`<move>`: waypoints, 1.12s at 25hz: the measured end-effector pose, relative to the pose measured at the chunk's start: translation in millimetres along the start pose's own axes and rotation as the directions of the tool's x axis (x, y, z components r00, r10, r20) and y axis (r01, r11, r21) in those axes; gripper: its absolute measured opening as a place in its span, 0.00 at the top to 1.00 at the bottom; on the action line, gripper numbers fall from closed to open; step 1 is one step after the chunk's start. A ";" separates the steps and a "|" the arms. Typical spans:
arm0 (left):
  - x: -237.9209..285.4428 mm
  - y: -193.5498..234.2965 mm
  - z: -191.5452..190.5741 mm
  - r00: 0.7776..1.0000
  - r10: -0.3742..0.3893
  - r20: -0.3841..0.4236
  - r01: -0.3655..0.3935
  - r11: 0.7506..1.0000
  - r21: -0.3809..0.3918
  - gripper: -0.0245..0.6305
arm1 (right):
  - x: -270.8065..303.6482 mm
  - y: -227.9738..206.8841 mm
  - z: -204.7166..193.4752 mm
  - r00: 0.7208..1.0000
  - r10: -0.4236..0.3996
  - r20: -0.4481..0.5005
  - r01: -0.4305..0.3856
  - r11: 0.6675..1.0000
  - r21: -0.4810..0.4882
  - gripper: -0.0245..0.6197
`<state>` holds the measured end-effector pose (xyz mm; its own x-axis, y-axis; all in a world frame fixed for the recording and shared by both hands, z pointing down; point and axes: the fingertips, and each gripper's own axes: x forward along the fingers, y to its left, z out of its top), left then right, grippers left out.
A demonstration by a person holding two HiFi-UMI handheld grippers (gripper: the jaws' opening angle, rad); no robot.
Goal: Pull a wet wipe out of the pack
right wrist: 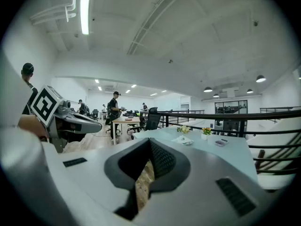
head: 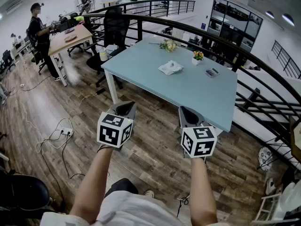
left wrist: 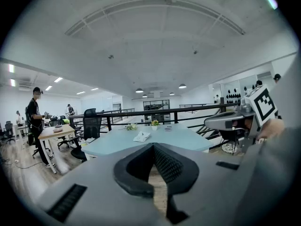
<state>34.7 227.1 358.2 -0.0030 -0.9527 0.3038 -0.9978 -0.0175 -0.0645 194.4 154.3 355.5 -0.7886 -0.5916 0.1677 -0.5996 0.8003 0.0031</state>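
A white wet wipe pack [head: 170, 68] lies near the middle of a light blue table [head: 155, 84], well ahead of both grippers. It also shows small and far off in the left gripper view [left wrist: 141, 136] and the right gripper view [right wrist: 184, 140]. My left gripper [head: 126, 108] and right gripper [head: 186, 112] hang side by side over the wooden floor, short of the table's near edge. The left gripper [left wrist: 153, 146] has its jaws together at the tips with nothing between them. The right gripper [right wrist: 149, 141] is shut and empty too.
On the table stand a flower bunch [head: 168, 44], a small potted plant [head: 198, 56] and a dark flat device [head: 212, 72]. A black railing [head: 244, 55] curves behind it. A black office chair [head: 115, 27] stands at the table's left end, and cables [head: 56, 135] lie on the floor.
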 end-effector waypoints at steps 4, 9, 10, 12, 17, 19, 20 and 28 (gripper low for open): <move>3.6 -6.5 -3.6 1.000 -0.002 -0.006 0.002 1.000 -0.006 0.97 | -2.6 -6.2 -4.4 1.000 -0.010 0.004 0.010 1.000 -0.007 0.95; 11.7 -8.5 -5.9 1.000 -0.006 -0.018 0.006 1.000 -0.011 0.97 | 0.0 -5.1 -5.2 1.000 0.006 0.008 -0.006 1.000 -0.014 0.95; 14.5 -9.1 -5.2 1.000 -0.010 -0.017 0.009 1.000 -0.009 0.97 | 1.7 -5.6 -5.1 1.000 0.007 0.010 -0.007 1.000 -0.014 0.95; 20.6 -10.4 -2.6 1.000 -0.016 -0.014 0.016 1.000 -0.003 0.97 | 5.3 -7.8 -5.9 1.000 0.005 0.009 -0.005 1.000 -0.016 0.95; 36.6 -13.0 3.8 0.999 -0.030 -0.009 0.031 0.999 0.030 0.97 | 16.0 -17.1 -10.2 1.000 0.001 -0.003 -0.001 1.000 -0.014 0.95; 44.8 -7.2 4.6 0.999 -0.040 -0.006 0.040 0.999 0.021 0.97 | 25.0 -20.0 -10.7 1.000 0.000 -0.005 0.000 1.000 -0.012 0.95; 49.3 -2.6 4.0 0.999 -0.043 -0.006 0.043 0.999 0.017 0.97 | 30.7 -20.8 -11.0 1.000 -0.001 -0.007 0.001 1.000 -0.013 0.95; 96.6 34.9 6.9 0.998 -0.058 -0.020 0.058 0.998 0.019 0.97 | 85.7 -33.0 -9.3 1.000 -0.005 -0.016 0.005 1.000 -0.009 0.95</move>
<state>0.1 132.3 378.8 0.0534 -0.9437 0.3264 -0.9948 -0.0787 -0.0649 147.8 78.1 379.0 -0.7833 -0.5938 0.1839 -0.6022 0.7983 0.0123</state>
